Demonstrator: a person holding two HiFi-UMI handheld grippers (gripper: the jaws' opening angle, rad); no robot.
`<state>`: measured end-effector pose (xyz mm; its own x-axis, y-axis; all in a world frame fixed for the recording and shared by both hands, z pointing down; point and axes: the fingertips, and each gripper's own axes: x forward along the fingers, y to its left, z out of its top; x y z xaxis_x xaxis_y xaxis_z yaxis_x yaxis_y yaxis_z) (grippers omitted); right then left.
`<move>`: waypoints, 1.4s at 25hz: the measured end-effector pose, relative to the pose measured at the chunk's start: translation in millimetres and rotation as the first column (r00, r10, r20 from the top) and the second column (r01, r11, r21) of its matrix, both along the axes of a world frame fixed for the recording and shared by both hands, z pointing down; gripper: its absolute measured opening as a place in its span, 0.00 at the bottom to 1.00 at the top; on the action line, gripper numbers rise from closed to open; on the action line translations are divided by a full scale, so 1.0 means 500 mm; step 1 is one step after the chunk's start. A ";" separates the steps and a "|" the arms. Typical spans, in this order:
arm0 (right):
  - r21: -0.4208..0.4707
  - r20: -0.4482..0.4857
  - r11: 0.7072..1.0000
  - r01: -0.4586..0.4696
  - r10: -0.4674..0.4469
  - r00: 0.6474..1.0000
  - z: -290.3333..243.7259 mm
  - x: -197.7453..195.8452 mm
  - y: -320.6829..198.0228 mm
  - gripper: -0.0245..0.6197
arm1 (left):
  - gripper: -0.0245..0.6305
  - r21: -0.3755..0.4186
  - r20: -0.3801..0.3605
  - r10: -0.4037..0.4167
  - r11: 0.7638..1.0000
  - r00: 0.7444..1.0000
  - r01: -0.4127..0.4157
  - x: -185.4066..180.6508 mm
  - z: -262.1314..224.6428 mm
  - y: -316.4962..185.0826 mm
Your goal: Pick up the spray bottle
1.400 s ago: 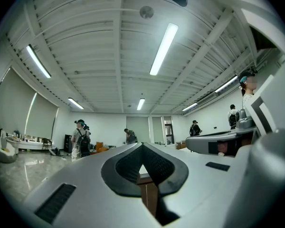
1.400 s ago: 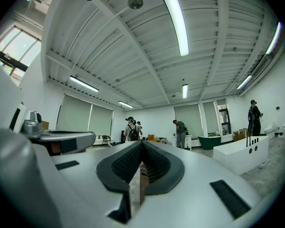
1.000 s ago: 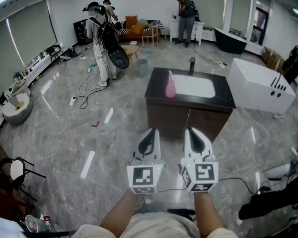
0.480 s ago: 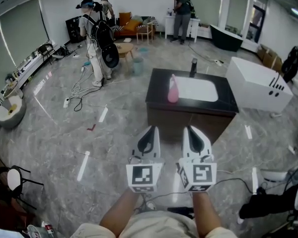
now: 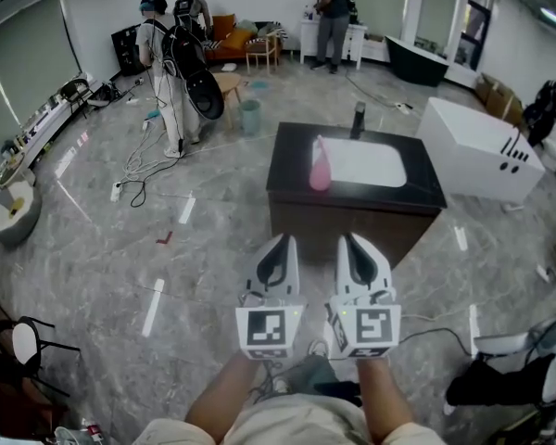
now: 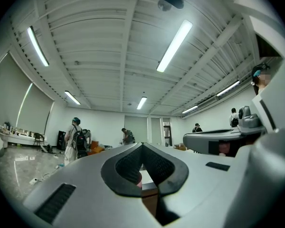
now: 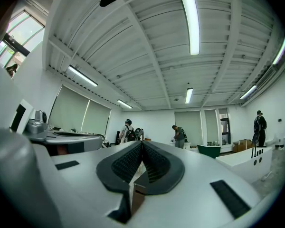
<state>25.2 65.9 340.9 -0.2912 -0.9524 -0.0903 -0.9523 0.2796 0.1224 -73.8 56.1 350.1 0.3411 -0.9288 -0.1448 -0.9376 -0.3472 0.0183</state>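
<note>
L gripper (image 5: 279,241) & R gripper (image 5: 353,239), both closed, empty, are advancing toward spray bottle (image 5: 320,165) on counter (image 5: 290,160); pickup pending.

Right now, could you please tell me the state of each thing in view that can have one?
left gripper: shut, empty, short of the counter.
right gripper: shut, empty.
spray bottle: upright on the counter, untouched, left of the basin.
basin: looks empty.
faucet: upright behind the basin.
</note>
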 end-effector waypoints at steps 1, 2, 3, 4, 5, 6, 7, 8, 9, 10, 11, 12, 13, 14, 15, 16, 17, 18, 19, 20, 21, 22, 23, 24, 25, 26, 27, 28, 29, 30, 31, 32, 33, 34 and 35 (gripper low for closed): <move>-0.002 0.002 1.000 0.000 0.000 1.000 0.003 0.005 -0.010 0.05 | 0.04 -0.001 -0.003 -0.003 1.000 1.000 0.003 0.004 0.002 -0.008; -0.003 0.001 1.000 0.003 -0.003 1.000 0.007 0.008 -0.022 0.05 | 0.04 -0.001 0.000 -0.007 1.000 1.000 0.007 0.007 0.003 -0.017; -0.003 -0.001 1.000 0.010 -0.011 1.000 0.010 0.009 -0.037 0.05 | 0.04 0.001 0.003 -0.012 1.000 1.000 0.012 0.008 0.003 -0.028; -0.004 -0.003 1.000 0.019 -0.019 1.000 0.012 0.011 -0.052 0.05 | 0.04 0.003 0.001 -0.017 1.000 1.000 0.017 0.010 0.001 -0.041; -0.007 -0.005 1.000 0.025 -0.025 1.000 0.014 0.014 -0.068 0.05 | 0.04 0.005 -0.004 -0.020 1.000 1.000 0.020 0.015 -0.001 -0.055; -0.010 -0.006 0.999 0.031 -0.031 1.000 0.015 0.021 -0.084 0.05 | 0.04 0.006 -0.006 -0.023 1.000 1.000 0.023 0.023 -0.001 -0.070; -0.010 -0.006 0.999 0.035 -0.036 0.999 0.015 0.029 -0.099 0.05 | 0.04 0.005 -0.004 -0.025 1.000 1.000 0.025 0.032 -0.001 -0.085; -0.007 -0.005 0.999 0.040 -0.040 0.999 0.015 0.038 -0.117 0.05 | 0.04 0.004 -0.001 -0.030 1.000 1.000 0.030 0.041 0.000 -0.102; -0.001 -0.004 0.999 0.046 -0.046 0.999 0.013 0.045 -0.137 0.05 | 0.04 0.002 -0.002 -0.035 0.999 0.999 0.035 0.049 0.000 -0.121; 0.003 -0.003 0.999 0.051 -0.051 0.999 0.011 0.051 -0.157 0.05 | 0.04 0.002 -0.006 -0.040 0.999 0.999 0.040 0.058 0.000 -0.140; 0.005 -0.003 0.998 0.057 -0.057 0.998 0.011 0.058 -0.177 0.05 | 0.04 0.002 -0.007 -0.044 0.999 0.999 0.044 0.067 0.002 -0.159; 0.005 -0.001 0.998 0.061 -0.061 0.998 0.014 0.068 -0.197 0.05 | 0.04 0.001 -0.006 -0.047 0.999 0.999 0.047 0.078 0.005 -0.176; 0.004 0.002 0.998 0.064 -0.064 0.998 0.019 0.079 -0.216 0.05 | 0.04 0.000 -0.005 -0.050 0.999 0.999 0.050 0.089 0.009 -0.194; 0.001 0.005 0.998 0.067 -0.067 0.998 0.022 0.091 -0.236 0.05 | 0.04 0.000 -0.006 -0.054 0.999 0.999 0.054 0.100 0.010 -0.212; -0.003 0.008 0.998 0.069 -0.069 0.998 0.022 0.102 -0.256 0.05 | 0.04 0.001 -0.007 -0.058 0.998 0.998 0.058 0.110 0.010 -0.230; -0.008 0.009 0.997 0.071 -0.071 0.997 0.020 0.112 -0.276 0.05 | 0.04 0.001 -0.008 -0.062 0.998 0.998 0.062 0.119 0.010 -0.248; -0.011 0.010 0.997 0.074 -0.073 0.997 0.018 0.121 -0.295 0.05 | 0.04 -0.001 -0.008 -0.068 0.998 0.998 0.068 0.128 0.010 -0.265; -0.011 0.012 0.997 0.078 -0.078 0.997 0.016 0.127 -0.312 0.05 | 0.04 -0.004 -0.006 -0.073 0.997 0.997 0.073 0.135 0.011 -0.282; -0.014 0.013 0.996 0.085 -0.085 0.996 0.016 0.132 -0.328 0.05 | 0.04 -0.005 -0.004 -0.079 0.997 0.997 0.079 0.141 0.012 -0.297; -0.022 0.015 0.995 0.093 -0.092 0.996 0.019 0.136 -0.343 0.05 | 0.04 -0.006 0.000 -0.085 0.996 0.996 0.085 0.147 0.012 -0.310; -0.030 0.018 0.994 0.100 -0.100 0.995 0.024 0.142 -0.357 0.05 | 0.04 -0.005 0.003 -0.091 0.996 0.996 0.091 0.154 0.011 -0.323; -0.034 0.021 0.994 0.107 -0.107 0.994 0.027 0.148 -0.372 0.05 | 0.04 -0.004 0.004 -0.096 0.995 0.995 0.096 0.161 0.011 -0.336; -0.033 0.024 0.993 0.114 -0.113 0.993 0.029 0.155 -0.387 0.05 | 0.04 -0.004 0.002 -0.102 0.995 0.995 0.102 0.168 0.011 -0.349; -0.029 0.026 0.992 0.122 -0.121 0.992 0.031 0.161 -0.400 0.05 | 0.04 -0.004 0.000 -0.109 0.994 0.994 0.109 0.174 0.013 -0.361; -0.028 0.028 0.991 0.132 -0.131 0.991 0.035 0.163 -0.412 0.05 | 0.04 -0.006 0.001 -0.116 0.993 0.993 0.116 0.177 0.017 -0.371; -0.029 0.028 0.990 0.141 -0.140 0.990 0.039 0.163 -0.422 0.05 | 0.04 -0.007 0.005 -0.124 0.992 0.992 0.124 0.177 0.021 -0.379; -0.032 0.028 0.989 0.146 -0.145 0.989 0.041 0.163 -0.432 0.05 | 0.04 -0.009 0.009 -0.130 0.991 0.991 0.130 0.176 0.023 -0.389; -0.032 0.028 0.988 0.148 -0.148 0.989 0.043 0.162 -0.444 0.05 | 0.04 -0.009 0.009 -0.135 0.991 0.991 0.135 0.174 0.025 -0.399; -0.032 0.028 0.988 0.150 -0.149 0.988 0.043 0.162 -0.457 0.05 | 0.04 -0.007 0.006 -0.137 0.991 0.991 0.137 0.172 0.025 -0.412; -0.032 0.027 0.988 0.152 -0.152 0.988 0.045 0.159 -0.471 0.05 | 0.04 -0.005 0.002 -0.138 0.990 0.990 0.138 0.170 0.026 -0.425; -0.035 0.025 0.987 0.155 -0.154 0.988 0.048 0.155 -0.485 0.05 | 0.04 -0.003 0.002 -0.138 0.990 0.990 0.138 0.167 0.027 -0.439; -0.040 0.020 0.987 0.156 -0.155 0.988 0.053 0.150 -0.500 0.05 | 0.04 -0.003 0.002 -0.138 0.990 0.990 0.138 0.163 0.028 -0.452; -0.048 0.011 0.986 0.157 -0.157 0.988 0.058 0.143 -0.513 0.05 | 0.04 -0.004 -0.002 -0.137 0.991 0.991 0.137 0.157 0.029 -0.466; -0.055 0.002 0.986 0.157 -0.157 0.988 0.063 0.135 -0.527 0.05 | 0.04 -0.005 -0.007 -0.135 0.991 0.991 0.135 0.151 0.030 -0.480; -0.059 -0.006 0.986 0.153 -0.154 0.988 0.067 0.129 -0.543 0.05 | 0.04 -0.005 -0.011 -0.131 0.991 0.991 0.131 0.144 0.031 -0.496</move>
<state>89.8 -205.4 374.4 -0.4352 -0.8998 -0.0325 -0.8962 0.4295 0.1112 -1.6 -191.9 365.8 0.2145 -0.9661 -0.1436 -0.9748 -0.2209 0.0300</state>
